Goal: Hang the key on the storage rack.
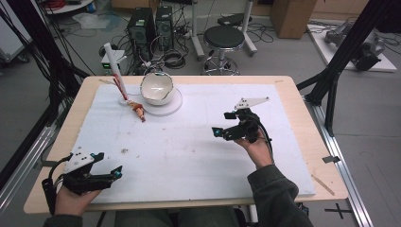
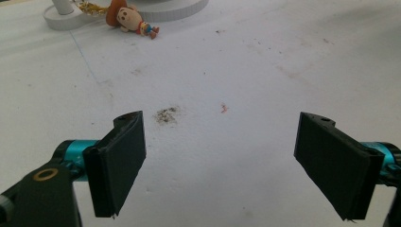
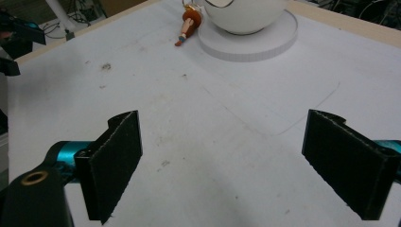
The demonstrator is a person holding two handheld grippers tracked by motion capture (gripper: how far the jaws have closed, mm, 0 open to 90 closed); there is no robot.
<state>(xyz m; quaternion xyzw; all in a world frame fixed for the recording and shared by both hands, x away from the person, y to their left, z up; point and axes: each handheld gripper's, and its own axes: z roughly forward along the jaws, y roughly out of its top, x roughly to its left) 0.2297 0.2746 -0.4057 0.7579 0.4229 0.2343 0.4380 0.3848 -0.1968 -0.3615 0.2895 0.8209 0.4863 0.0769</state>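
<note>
At the near left corner of the desk [image 1: 293,90], the left tool [image 1: 107,165] rests low in the person's hand over the white foam board [image 1: 198,156], its jaws spread wide with nothing between them; in the left gripper view the two black pads [image 2: 120,165] stand well apart above bare board, with a small dark smudge [image 2: 165,115] and a tiny reddish fleck [image 2: 224,108] lying just beyond them. Farther in and toward the right, the right tool [image 1: 226,124] is held up off the board by the right hand [image 1: 257,150], the grey three-cornered plate [image 1: 250,101] on top of it, and its jaws are likewise spread wide and hold nothing; the right gripper view shows its pads [image 3: 118,163] apart over bare board marked with a faint pencil line [image 3: 307,111]. Nothing lies between either tool and the things at the far left of the board. Out there a small doll figure [image 1: 138,110] with an orange-brown head lies on its side, just beside a flat white round base [image 1: 172,105]. On that base sits a white bowl [image 1: 157,88], tipped so its opening faces forward. Left of the doll a white post [image 1: 115,71] leans up from its own small round foot [image 2: 61,19], and a gold chain [image 2: 90,6] runs between that foot and the doll's head.
</note>
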